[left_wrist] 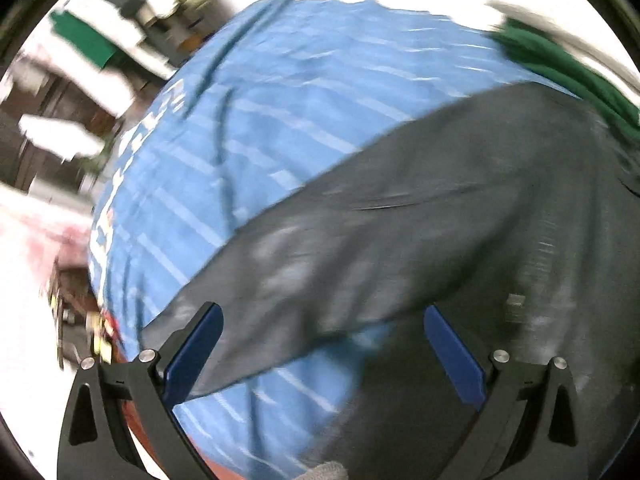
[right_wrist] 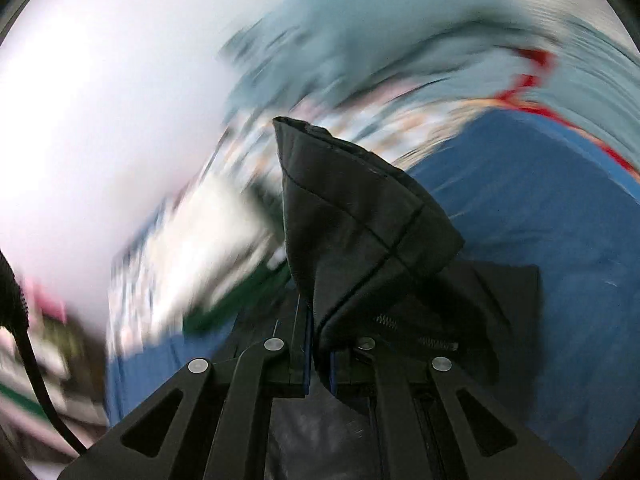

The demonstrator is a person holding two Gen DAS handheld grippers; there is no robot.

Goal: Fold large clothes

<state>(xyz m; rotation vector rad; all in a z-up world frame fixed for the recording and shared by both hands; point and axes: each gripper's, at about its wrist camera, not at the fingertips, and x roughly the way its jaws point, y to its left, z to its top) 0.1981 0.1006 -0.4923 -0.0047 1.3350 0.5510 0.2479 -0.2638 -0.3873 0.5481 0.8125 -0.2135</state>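
A dark grey jacket lies across a blue striped cloth in the left wrist view. My left gripper is open above the jacket's lower edge, with nothing between its blue pads. In the right wrist view my right gripper is shut on a fold of the dark jacket, which stands up from the jaws. A zipper shows just right of the jaws. Both views are blurred by motion.
A green garment lies at the cloth's far right edge. Blurred clutter and a green item sit at the upper left. The blue cloth with a red edge fills the right of the right wrist view.
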